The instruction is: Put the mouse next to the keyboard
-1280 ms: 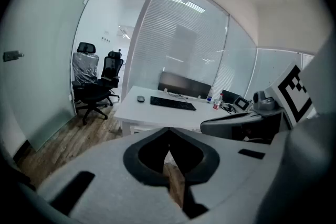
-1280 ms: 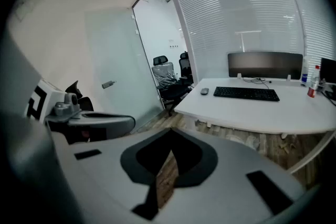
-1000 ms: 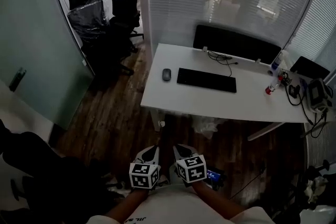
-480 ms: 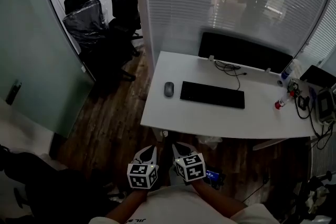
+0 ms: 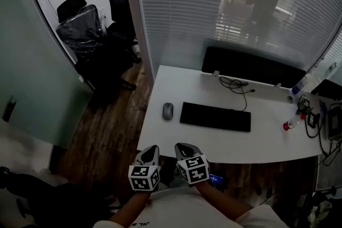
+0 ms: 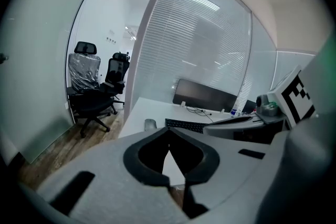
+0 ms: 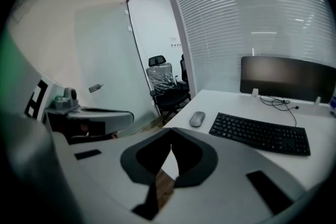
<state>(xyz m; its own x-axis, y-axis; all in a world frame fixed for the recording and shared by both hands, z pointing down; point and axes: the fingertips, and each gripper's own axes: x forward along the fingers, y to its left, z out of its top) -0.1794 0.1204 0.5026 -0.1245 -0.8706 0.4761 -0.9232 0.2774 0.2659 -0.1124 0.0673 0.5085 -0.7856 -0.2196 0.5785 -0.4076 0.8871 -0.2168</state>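
Left gripper [image 5: 150,149], right gripper [image 5: 184,147] nearer desk [image 5: 176,136]

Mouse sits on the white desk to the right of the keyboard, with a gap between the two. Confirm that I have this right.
Not quite. The mouse lies to the left of the keyboard, not to the right, as the head view shows. The rest stands: it sits on the white desk, with a gap between the two.

White worktop [image 5: 181,80] carries a grey mouse [image 5: 168,111] just beside the black keyboard's [image 5: 215,117] left end, a cable [image 5: 235,84] behind it, and a small bottle [image 5: 289,125] far right.
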